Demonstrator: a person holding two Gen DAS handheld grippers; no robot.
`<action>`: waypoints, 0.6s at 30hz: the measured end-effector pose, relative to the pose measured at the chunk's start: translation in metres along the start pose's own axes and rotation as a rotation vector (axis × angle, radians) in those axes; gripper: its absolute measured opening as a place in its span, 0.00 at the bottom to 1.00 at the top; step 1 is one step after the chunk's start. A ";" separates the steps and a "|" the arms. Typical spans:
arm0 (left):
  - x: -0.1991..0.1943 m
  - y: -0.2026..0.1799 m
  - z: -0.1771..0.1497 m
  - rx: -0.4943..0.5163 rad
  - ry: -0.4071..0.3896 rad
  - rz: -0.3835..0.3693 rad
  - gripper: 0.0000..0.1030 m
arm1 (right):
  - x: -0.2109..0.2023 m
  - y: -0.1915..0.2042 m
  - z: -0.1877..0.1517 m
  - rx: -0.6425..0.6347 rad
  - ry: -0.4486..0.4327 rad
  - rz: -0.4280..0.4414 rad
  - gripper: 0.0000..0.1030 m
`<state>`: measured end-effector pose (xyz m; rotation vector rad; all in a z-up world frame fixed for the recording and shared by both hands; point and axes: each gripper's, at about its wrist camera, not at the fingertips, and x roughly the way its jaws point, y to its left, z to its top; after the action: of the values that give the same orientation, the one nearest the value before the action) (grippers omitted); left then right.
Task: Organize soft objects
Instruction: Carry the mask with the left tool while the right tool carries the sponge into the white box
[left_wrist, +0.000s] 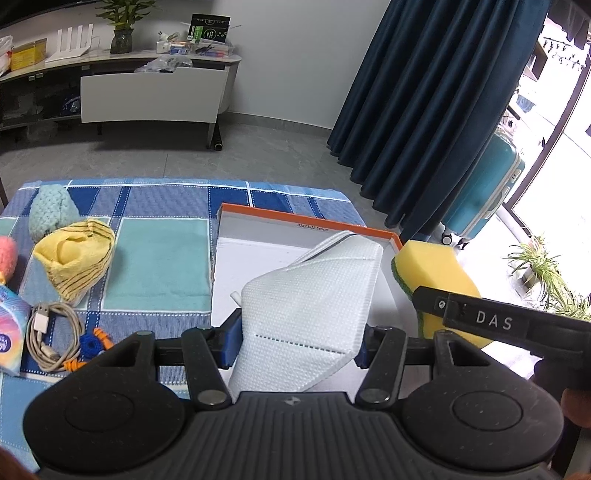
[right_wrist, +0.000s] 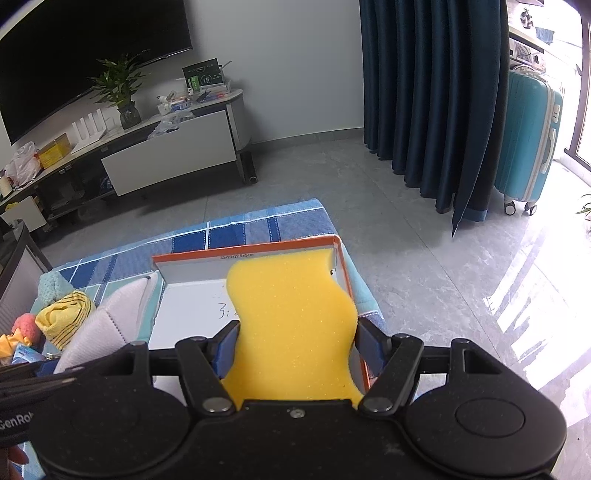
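My left gripper (left_wrist: 297, 341) is shut on a white folded face mask (left_wrist: 314, 295), which hangs over the orange-rimmed white box (left_wrist: 306, 221). My right gripper (right_wrist: 295, 345) is shut on a yellow sponge (right_wrist: 291, 314) with a green scouring side, held above the same box (right_wrist: 243, 251) at its right end. In the left wrist view the yellow sponge (left_wrist: 432, 269) and the right gripper's black body show just right of the box. In the right wrist view the mask (right_wrist: 110, 321) shows at the left.
On the blue checked cloth (left_wrist: 159, 258) left of the box lie a yellow striped towel (left_wrist: 75, 258), a teal knitted piece (left_wrist: 51, 210), a pink fluffy thing (left_wrist: 7, 254), a coiled cable (left_wrist: 51, 332) and a tissue pack. A teal suitcase (right_wrist: 528, 136) and dark curtain stand beyond.
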<state>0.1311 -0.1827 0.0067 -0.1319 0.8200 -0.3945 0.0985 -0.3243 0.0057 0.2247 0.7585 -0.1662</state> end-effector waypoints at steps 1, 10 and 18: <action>0.002 0.000 0.001 0.000 0.002 0.000 0.55 | 0.002 0.000 0.001 -0.001 0.002 0.000 0.79; 0.013 -0.005 0.005 0.019 0.019 0.001 0.55 | 0.022 0.002 0.012 -0.009 0.019 -0.008 0.79; 0.026 -0.009 0.008 0.025 0.037 -0.002 0.55 | 0.036 0.001 0.020 -0.009 0.031 -0.011 0.79</action>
<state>0.1505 -0.2011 -0.0031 -0.1023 0.8515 -0.4105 0.1376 -0.3314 -0.0048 0.2148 0.7908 -0.1701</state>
